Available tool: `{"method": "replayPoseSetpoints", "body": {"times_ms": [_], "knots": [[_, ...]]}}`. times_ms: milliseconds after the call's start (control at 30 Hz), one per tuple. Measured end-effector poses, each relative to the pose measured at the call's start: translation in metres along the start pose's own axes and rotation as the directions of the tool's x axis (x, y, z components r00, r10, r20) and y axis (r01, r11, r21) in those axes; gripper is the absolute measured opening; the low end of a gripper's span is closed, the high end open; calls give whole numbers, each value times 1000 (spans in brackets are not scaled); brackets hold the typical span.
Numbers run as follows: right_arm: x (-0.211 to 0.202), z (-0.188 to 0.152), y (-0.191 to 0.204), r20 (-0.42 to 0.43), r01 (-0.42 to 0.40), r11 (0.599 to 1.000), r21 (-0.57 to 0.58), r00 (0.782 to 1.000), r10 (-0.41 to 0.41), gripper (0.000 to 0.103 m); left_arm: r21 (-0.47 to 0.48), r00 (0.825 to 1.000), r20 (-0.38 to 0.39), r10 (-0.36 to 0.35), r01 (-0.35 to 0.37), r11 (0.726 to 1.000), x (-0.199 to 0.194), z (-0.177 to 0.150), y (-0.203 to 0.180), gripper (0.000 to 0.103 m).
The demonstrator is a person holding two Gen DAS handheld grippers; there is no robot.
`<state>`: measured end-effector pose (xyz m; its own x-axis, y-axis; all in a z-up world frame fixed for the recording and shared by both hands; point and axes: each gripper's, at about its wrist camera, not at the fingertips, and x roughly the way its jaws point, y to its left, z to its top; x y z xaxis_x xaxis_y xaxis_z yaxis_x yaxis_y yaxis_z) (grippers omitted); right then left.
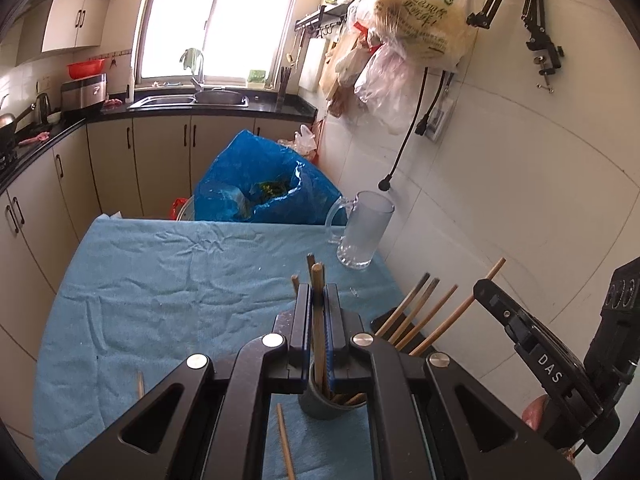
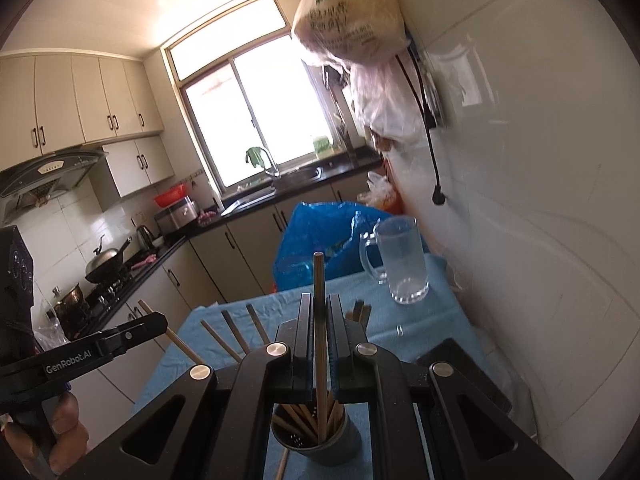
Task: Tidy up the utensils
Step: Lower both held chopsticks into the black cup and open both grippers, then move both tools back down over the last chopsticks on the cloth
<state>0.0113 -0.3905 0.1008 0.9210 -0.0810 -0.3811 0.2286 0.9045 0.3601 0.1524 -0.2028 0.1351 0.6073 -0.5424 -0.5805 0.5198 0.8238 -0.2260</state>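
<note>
Grey cup (image 2: 316, 442) on blue-clothed bench (image 1: 160, 300), full of chopsticks. Left gripper (image 1: 318, 300) jaws clamped on one chopstick (image 1: 317, 280), lower end in the cup. Right gripper (image 2: 319, 312) jaws clamped on another chopstick (image 2: 319, 276), lower end in cup too. Loose chopstick (image 1: 286, 444) on cloth beside cup. Glass mug (image 1: 362, 236) near wall

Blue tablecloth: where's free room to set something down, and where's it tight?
Free: the wide blue cloth between the left gripper and the blue bag, left of the glass mug. Crowded: the chopstick holder, loose chopsticks beside it.
</note>
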Motion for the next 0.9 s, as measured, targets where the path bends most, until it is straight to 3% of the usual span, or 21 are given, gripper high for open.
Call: {"method": "replayPoseSetpoints", "body": {"times_ms": [233,333,567,733,900], "knots": [[11,-8,-5,-56,-9,1000,24,998,11,8,-20,1000,-19,2,-3,1000,4,-4,7,11],[4,-5,-5,-41,-10,1000,28,999,11,10,-33,1000,-6,2,-2,999,-1,-2,10,27],[-31,-4,-4,22,-16,999,36,1000,15,24,-54,999,37,12,-10,998,-32,-8,20,31],[-51,-25,-4,9,-18,999,32,1000,18,26,-88,997,62,46,-41,995,-63,-29,44,35],[-47,-62,-8,-88,-27,999,43,996,31,30,-134,994,19,111,-107,985,-75,-66,84,37]]}}
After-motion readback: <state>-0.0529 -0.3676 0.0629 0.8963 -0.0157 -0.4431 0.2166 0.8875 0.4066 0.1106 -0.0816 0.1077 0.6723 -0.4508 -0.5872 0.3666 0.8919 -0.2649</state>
